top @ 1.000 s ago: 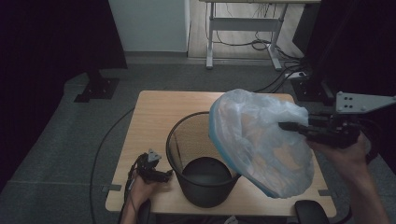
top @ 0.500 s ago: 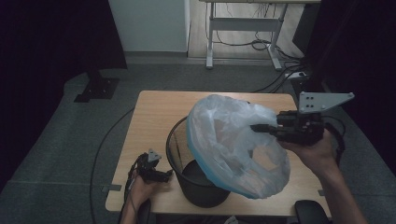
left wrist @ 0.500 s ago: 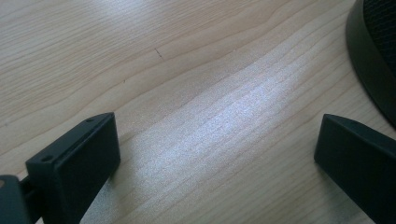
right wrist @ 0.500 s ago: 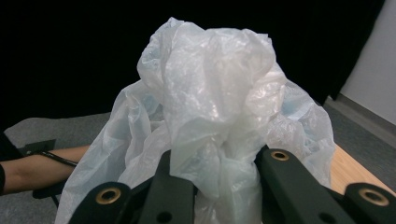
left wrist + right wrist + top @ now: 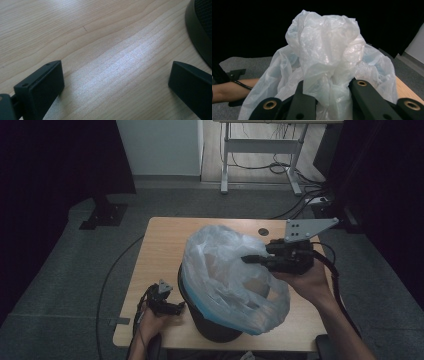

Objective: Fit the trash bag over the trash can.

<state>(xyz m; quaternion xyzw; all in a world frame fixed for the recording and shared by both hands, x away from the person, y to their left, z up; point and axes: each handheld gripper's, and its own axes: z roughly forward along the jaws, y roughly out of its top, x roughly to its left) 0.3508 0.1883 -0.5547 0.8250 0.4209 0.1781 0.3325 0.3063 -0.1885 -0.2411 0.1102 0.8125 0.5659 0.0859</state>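
The right gripper is held level above the tabletop, jaws pinched tight on plastic film — the forearm is angled in from the lower right. The left gripper is rested low — jaws spread wide, nothing between them.

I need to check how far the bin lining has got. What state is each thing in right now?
plastic bag: bunched, held up, draped over the bin's mouth, not yet fitted.
black bin: upright on the table, partly covered by the bag.
right gripper: shut on the bag.
left gripper: open, empty, low over the table beside the bin.
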